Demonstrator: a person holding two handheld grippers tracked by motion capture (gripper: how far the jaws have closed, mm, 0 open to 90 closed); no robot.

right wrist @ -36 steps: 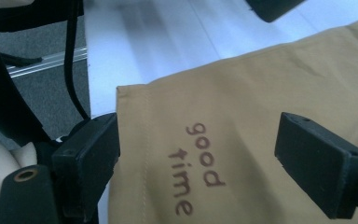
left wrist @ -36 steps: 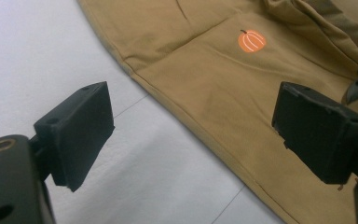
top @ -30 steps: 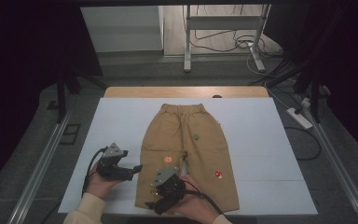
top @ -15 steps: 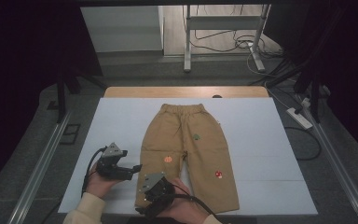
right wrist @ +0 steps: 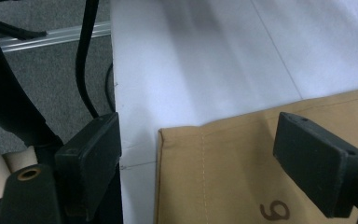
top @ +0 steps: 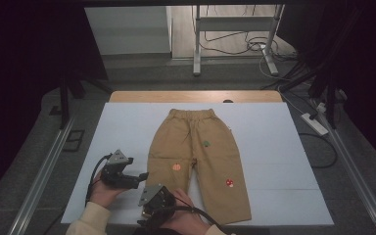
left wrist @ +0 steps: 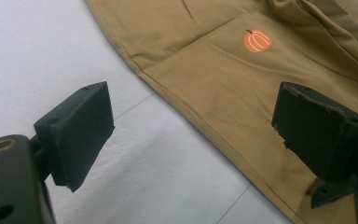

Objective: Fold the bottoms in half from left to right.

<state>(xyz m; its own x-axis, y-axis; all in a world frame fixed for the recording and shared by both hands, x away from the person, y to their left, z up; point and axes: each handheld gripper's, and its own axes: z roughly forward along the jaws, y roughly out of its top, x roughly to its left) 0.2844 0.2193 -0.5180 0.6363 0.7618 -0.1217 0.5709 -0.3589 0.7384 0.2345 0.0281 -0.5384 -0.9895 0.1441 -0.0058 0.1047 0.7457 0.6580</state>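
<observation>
Tan trousers (top: pixel 196 161) lie flat at the centre of the white table cover (top: pixel 284 147), waistband toward 12 o'clock, hems toward 6 o'clock; I count three small patches: orange pumpkin (left wrist: pixel 257 41), green, red. My left gripper (top: pixel 139 176) sits at 9 o'clock of the left leg, jaws spread wide, empty, straddling that leg's outer seam. My right gripper (right wrist: pixel 200 154), at the left leg's hem toward 6 o'clock, also stands wide open over the hem corner, where a dark mark resembling a 9 (right wrist: pixel 275 210) shows. The high view cuts off my forearms.
</observation>
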